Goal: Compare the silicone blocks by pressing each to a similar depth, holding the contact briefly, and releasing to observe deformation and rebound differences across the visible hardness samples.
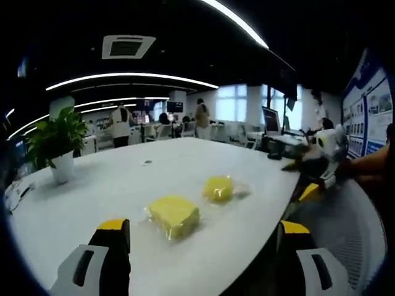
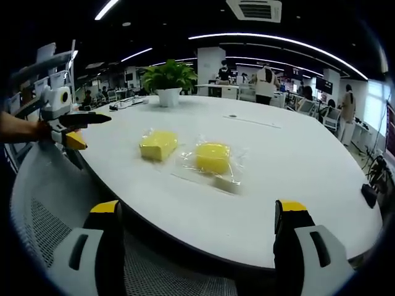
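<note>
My left gripper [image 1: 200,246] hangs with its jaws spread wide and nothing between them, low over the near edge of the white tabletop [image 1: 123,179]. My right gripper [image 2: 200,237] is just as wide and just as empty, held back off the table's edge over the mesh seat of a chair [image 2: 49,228].

Going outward from the left jaws, the nearer block [image 1: 173,216] lies just ahead, close to the tabletop's near edge: a squarish yellow slab in a clear wrapper. The second block [image 1: 218,188], rounder-looking in its own loose wrap, sits near it, a little further in. In the right gripper view the pair lie side by side, close to the edge nearest me, well apart from the potted plant [image 2: 168,79] at the far edge.

I judge both to be light and soft, made to give under a press and spring back, differently if their hardness differs. The film looks slick and crinkly, so a block may slide on the smooth top when pushed off-centre. I would not grip them; I would press one jaw tip straight down on the middle of the top face, and steady the edge of the wrapper with the other gripper if needed.
</note>
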### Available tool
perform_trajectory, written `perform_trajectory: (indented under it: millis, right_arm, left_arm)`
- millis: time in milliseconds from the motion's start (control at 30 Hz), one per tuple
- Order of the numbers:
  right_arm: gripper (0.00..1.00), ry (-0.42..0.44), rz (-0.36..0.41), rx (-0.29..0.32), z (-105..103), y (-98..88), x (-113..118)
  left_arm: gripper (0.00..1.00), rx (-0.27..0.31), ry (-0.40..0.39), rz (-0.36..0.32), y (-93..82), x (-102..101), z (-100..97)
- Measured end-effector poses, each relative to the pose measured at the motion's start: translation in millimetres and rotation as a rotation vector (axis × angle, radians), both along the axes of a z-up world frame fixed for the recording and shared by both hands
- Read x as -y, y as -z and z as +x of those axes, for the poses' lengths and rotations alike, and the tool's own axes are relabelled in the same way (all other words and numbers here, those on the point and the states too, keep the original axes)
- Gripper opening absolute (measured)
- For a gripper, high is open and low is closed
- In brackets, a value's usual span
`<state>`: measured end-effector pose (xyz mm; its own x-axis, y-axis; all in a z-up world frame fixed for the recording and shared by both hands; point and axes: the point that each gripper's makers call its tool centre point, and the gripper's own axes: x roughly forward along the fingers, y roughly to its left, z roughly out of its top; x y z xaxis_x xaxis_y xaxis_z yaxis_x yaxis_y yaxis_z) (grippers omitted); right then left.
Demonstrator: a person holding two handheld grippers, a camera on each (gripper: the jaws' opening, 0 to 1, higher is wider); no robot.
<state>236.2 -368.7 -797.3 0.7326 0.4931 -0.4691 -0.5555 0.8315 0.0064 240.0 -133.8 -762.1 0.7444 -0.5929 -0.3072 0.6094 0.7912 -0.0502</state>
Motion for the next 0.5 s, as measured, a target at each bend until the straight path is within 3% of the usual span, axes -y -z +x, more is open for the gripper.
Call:
perform_trajectory:
  millis: [500]
  right_arm:
    - [0.96,0.012,-0.008,-0.004,0.7,1.0,2.5]
  left_arm:
    - [1.00,0.014,0.000,0.011,0.3,0.4,-0.7]
